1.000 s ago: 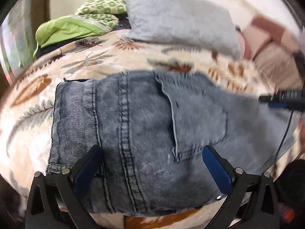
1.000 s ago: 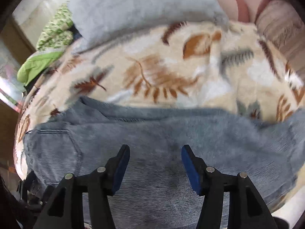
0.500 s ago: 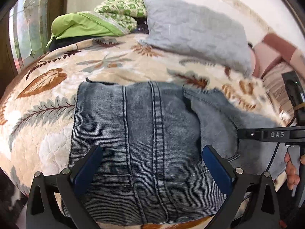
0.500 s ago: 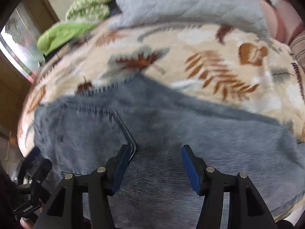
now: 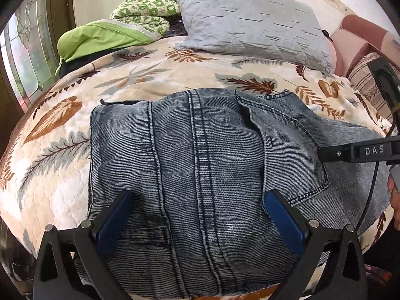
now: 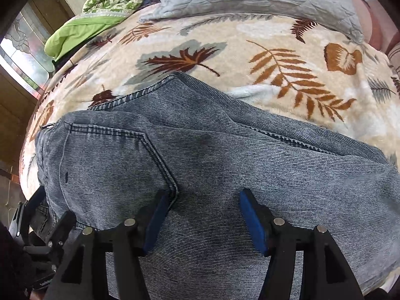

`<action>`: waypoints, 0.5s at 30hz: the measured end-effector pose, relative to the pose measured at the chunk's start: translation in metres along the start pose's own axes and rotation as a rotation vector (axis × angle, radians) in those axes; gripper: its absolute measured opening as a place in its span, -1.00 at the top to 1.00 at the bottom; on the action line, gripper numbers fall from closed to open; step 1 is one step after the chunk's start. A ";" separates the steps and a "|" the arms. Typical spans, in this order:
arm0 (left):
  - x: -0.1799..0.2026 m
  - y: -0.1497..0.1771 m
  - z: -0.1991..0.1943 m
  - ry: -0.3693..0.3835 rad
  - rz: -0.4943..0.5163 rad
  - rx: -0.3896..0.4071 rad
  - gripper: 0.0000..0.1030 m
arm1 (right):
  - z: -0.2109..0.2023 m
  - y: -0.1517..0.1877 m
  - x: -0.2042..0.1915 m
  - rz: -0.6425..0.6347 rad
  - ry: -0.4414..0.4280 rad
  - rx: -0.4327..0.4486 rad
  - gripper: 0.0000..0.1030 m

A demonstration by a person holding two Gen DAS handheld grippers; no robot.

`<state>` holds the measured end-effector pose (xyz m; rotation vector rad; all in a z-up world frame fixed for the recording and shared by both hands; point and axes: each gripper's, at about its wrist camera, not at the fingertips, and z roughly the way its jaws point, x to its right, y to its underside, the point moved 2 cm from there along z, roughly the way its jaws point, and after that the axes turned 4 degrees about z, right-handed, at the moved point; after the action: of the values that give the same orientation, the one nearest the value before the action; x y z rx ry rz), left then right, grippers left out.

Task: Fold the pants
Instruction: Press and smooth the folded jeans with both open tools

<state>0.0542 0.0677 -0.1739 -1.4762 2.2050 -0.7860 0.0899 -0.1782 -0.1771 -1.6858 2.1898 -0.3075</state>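
Observation:
Blue-grey jeans (image 5: 200, 137) lie back side up on a leaf-patterned blanket (image 5: 62, 150), waistband toward the left. My left gripper (image 5: 200, 197) stands open wide over the seat seam, with denim beneath its blue pads (image 5: 112, 222) and nothing pinched. In the right wrist view the jeans (image 6: 225, 162) run off to the right. My right gripper (image 6: 203, 196) hovers just off the back pocket's (image 6: 112, 162) corner. Its jaws are opening, and only flat denim lies under them. A black bar of the right gripper (image 5: 350, 152) crosses the pocket (image 5: 287, 155).
A grey quilted pillow (image 5: 250, 25) and green folded bedding (image 5: 105, 35) lie at the bed's far side. A window (image 5: 25, 62) is at the left. A person's hand (image 5: 393, 195) shows at the right edge. The bed's near edge runs just under both grippers.
My right gripper has moved left along the jeans and lower, from the leg to the back pocket's corner, and its jaws stand slightly wider. The left gripper has barely shifted.

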 end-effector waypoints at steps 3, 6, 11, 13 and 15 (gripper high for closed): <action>-0.002 0.000 0.000 0.010 -0.012 -0.003 -1.00 | 0.002 -0.002 0.000 0.011 -0.004 -0.011 -0.26; -0.002 0.000 0.001 0.011 -0.019 -0.002 -1.00 | 0.003 -0.003 0.000 0.022 0.001 -0.021 -0.28; 0.001 0.001 0.003 -0.008 -0.017 0.002 -1.00 | 0.006 -0.005 -0.001 0.016 0.001 -0.034 -0.34; 0.002 0.000 0.003 -0.012 -0.014 0.003 -1.00 | 0.007 -0.006 -0.002 0.023 -0.002 -0.040 -0.36; 0.002 0.001 0.002 -0.010 -0.013 0.005 -1.00 | 0.008 -0.007 -0.002 0.026 0.000 -0.049 -0.37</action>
<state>0.0543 0.0658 -0.1761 -1.4902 2.1871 -0.7862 0.1001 -0.1774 -0.1818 -1.6818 2.2347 -0.2487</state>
